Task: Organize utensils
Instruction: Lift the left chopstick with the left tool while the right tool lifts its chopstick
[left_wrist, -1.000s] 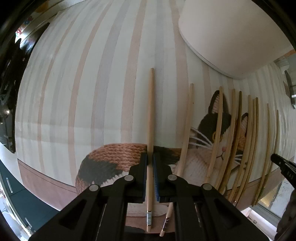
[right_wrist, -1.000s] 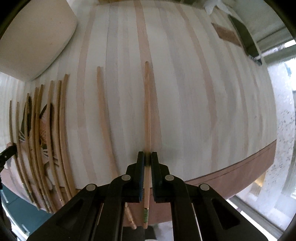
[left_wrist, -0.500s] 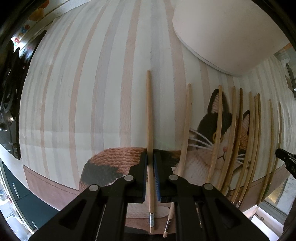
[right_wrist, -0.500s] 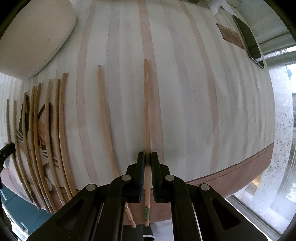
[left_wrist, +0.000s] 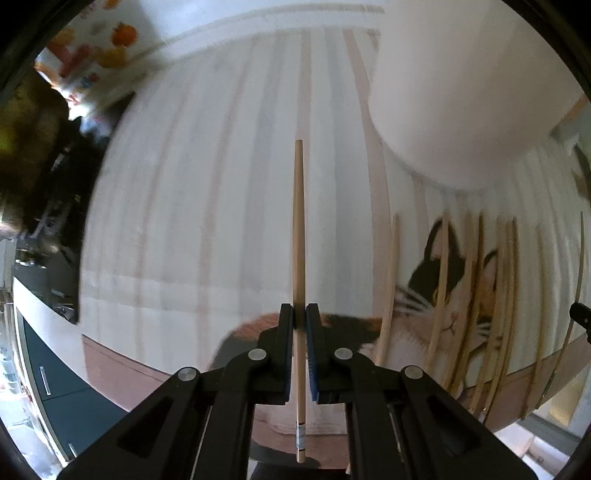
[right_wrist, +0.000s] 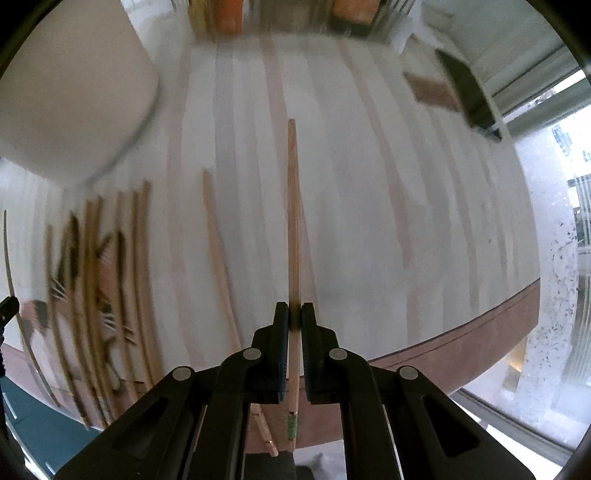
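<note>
Both chopsticks had risen off the striped cloth since the earlier frames, each carried up by its tongs. The left tongs were pinching a pale chopstick that ran up the middle of the left wrist view, its banded end low in the frame. The right tongs were pinching a second chopstick, green-banded near the bottom of the right wrist view. One loose chopstick lay on the cloth just left of it, and a row of chopsticks lay across the cat picture at the right of the left view. A pale rounded tray filled the upper right there. The striped surface looked blurred.
</note>
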